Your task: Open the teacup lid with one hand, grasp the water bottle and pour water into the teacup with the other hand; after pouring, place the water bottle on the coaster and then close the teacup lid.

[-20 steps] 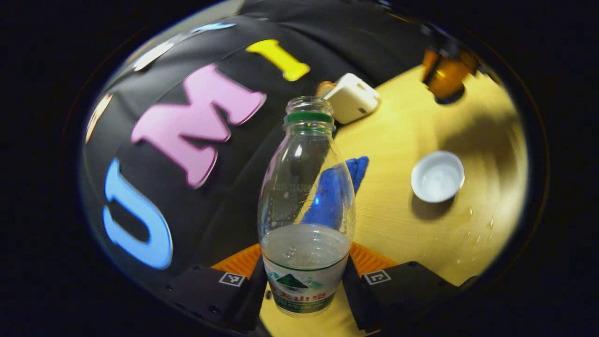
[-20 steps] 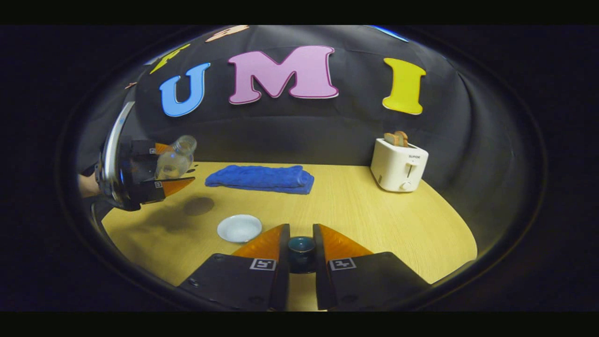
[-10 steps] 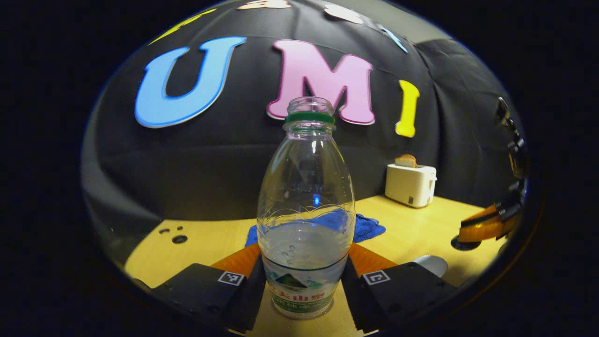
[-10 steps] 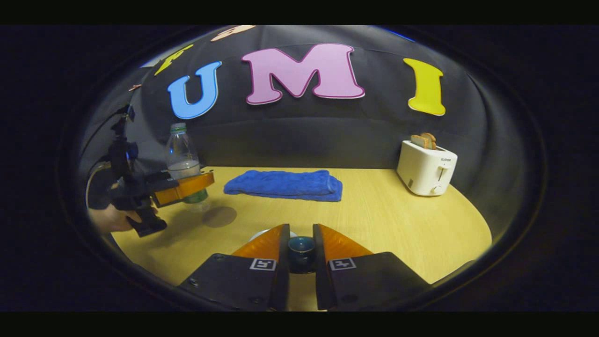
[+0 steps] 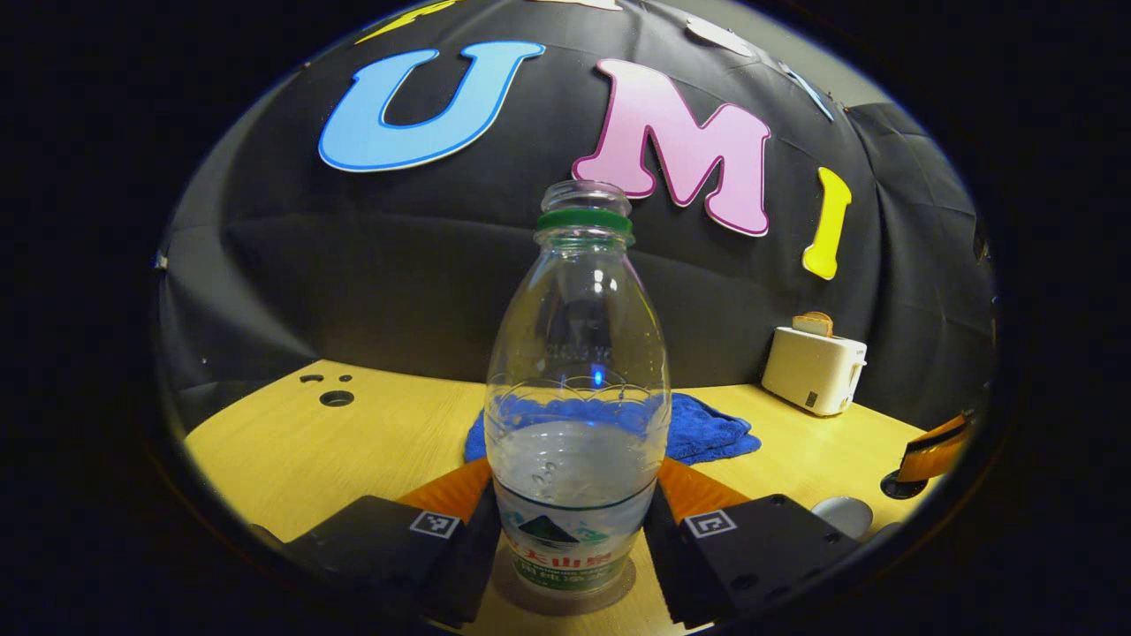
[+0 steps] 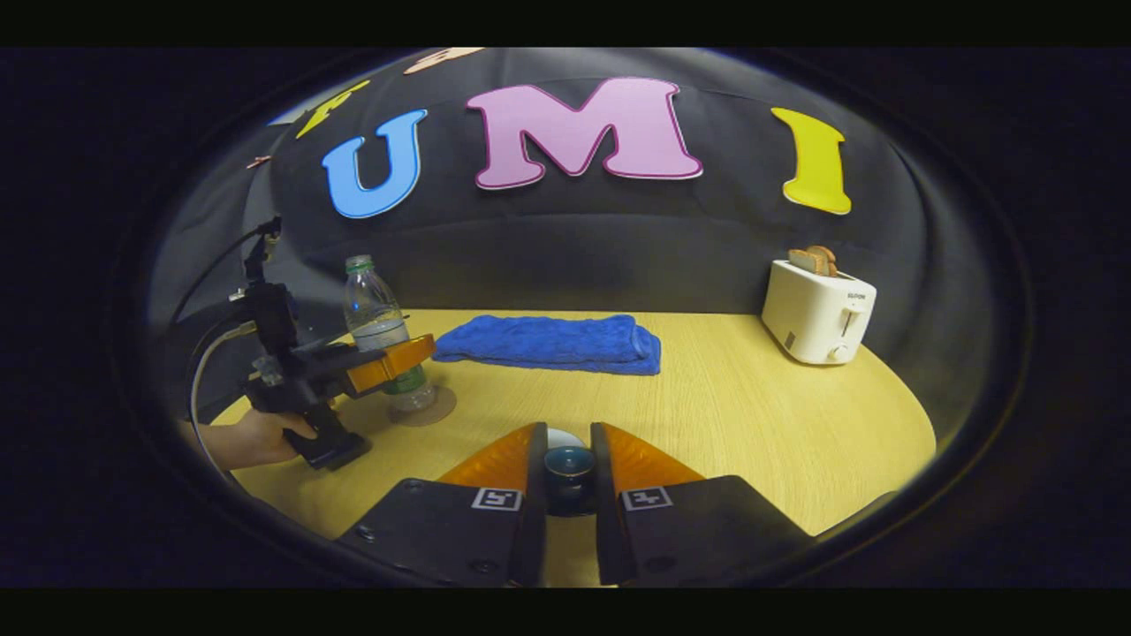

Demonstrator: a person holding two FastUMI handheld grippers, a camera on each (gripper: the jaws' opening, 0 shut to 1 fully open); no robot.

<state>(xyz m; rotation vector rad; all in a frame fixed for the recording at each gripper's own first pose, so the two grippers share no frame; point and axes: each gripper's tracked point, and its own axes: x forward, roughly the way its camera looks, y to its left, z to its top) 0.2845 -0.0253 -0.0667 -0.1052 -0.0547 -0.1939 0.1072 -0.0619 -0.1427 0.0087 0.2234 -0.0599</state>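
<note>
A clear water bottle point(image 5: 574, 397) with a green neck ring, no cap and water in its lower part stands upright. My left gripper point(image 5: 573, 477) is shut on its labelled lower body. Its base meets a round brown coaster point(image 5: 610, 587). In the right gripper view the bottle point(image 6: 375, 314), the coaster point(image 6: 437, 408) and the left gripper point(image 6: 402, 362), held by a hand point(image 6: 252, 439), are at the left. My right gripper point(image 6: 568, 433) is shut on the dark teacup lid point(image 6: 568, 466), held above the table. The white teacup point(image 6: 564, 437) peeks out behind its fingers; the teacup point(image 5: 844, 515) stands open.
A folded blue towel point(image 6: 548, 343) lies at the back of the wooden table point(image 6: 751, 424). A white toaster point(image 6: 817, 309) with bread in it stands at the back right. Small holes point(image 5: 336, 397) mark the table's far left. The right gripper point(image 5: 937, 439) sits at the edge of the left gripper view.
The bottle went from tilted in the air to upright and came down onto the coaster in my left gripper. The right gripper kept hold of the lid with little movement.
</note>
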